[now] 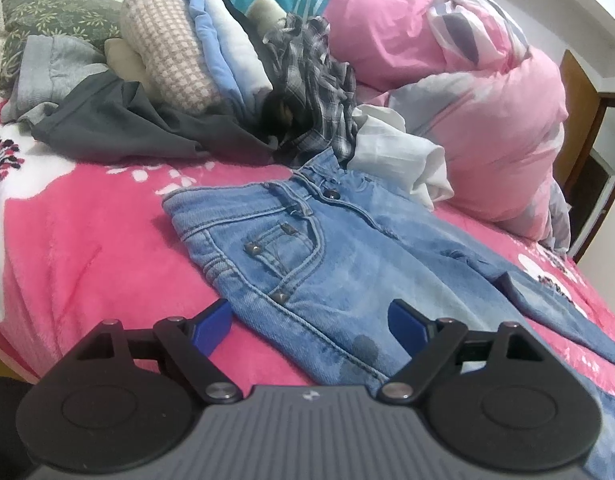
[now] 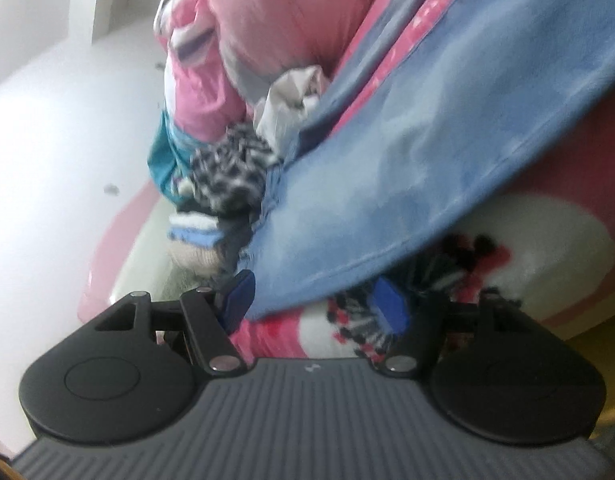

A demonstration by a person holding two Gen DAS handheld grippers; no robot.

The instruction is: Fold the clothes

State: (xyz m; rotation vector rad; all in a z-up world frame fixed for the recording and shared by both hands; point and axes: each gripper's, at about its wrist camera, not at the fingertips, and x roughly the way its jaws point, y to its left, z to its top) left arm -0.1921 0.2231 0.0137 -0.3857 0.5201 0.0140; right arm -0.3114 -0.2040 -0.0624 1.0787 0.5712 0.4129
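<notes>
Jeans (image 1: 347, 248) lie flat on the bed's pink blanket (image 1: 87, 240), front side up, waistband toward the clothes pile (image 1: 211, 60), legs running off to the right and toward the camera. Waist button and pocket rivets are visible. Left tool (image 1: 311, 320) is open, its blue pads (image 1: 213, 326) spread wide; the left pad sits over bare blanket just beside the jeans' side seam, the right pad over the denim of the upper leg. Nothing lies between the pads except the jeans' edge below them; contact with the fabric cannot be told. Behind the jeans: a dark grey garment (image 1: 119, 124), a plaid shirt (image 1: 315, 92), a white cloth (image 1: 399, 152) touching the waistband, and a pink duvet (image 1: 467, 80) bunched at right. A floral pillow (image 1: 47, 20) is at far left. Right-wrist view is tilted and blurred. Right tool (image 2: 313, 304) is also open, pads apart, holding nothing. Jeans (image 2: 407, 168) cross that frame diagonally, one hem edge passing just above the gap between the pads; the blanket (image 2: 547, 232) shows beneath. Plaid shirt (image 2: 227, 172) and duvet (image 2: 267, 32) appear beyond the jeans, and a white wall (image 2: 47, 140) fills the left.
</notes>
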